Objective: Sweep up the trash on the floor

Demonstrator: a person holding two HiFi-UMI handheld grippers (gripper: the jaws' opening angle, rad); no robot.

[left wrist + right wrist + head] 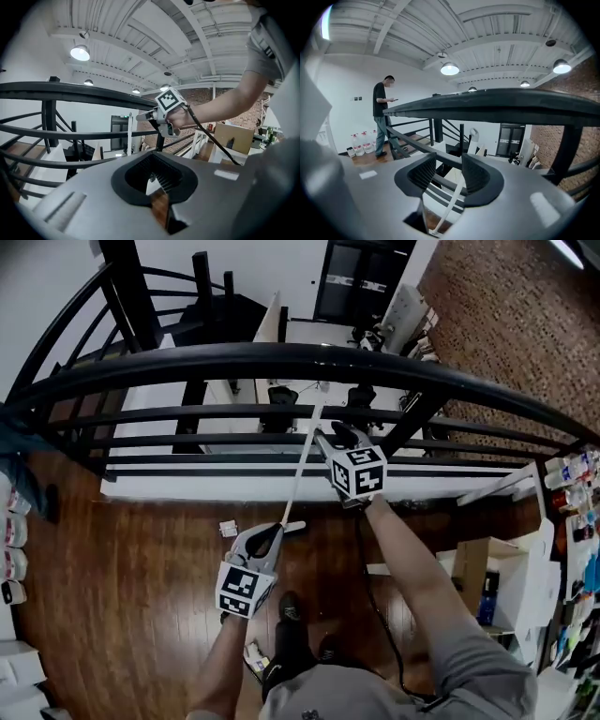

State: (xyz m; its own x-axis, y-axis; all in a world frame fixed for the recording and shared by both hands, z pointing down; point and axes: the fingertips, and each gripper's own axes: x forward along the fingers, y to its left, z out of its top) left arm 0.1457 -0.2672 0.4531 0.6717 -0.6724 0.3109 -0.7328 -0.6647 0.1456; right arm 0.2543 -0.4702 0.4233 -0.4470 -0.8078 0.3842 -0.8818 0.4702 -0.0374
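A long white handle [302, 470] slants from my left gripper [269, 538] up to my right gripper [328, 439], in front of the black railing. The left gripper is shut on the handle's lower end; a sliver of white shows between its closed pads [151, 178]. The right gripper [445, 176] stands open, and the white handle [451, 204] passes between its jaws without the pads pressing it. The left gripper view shows the right gripper [161, 115] ahead and above. A small scrap of white trash [228, 529] lies on the wooden floor left of the left gripper. Another scrap [255, 657] lies by the person's feet.
A curved black railing [281, 362] runs across in front, with a drop to a lower floor behind it. A person [382, 112] stands by water bottles [361, 143] at the left. A cardboard box [473, 573] and white shelving [539, 549] stand at the right. A black cable [375, 615] hangs from the right gripper.
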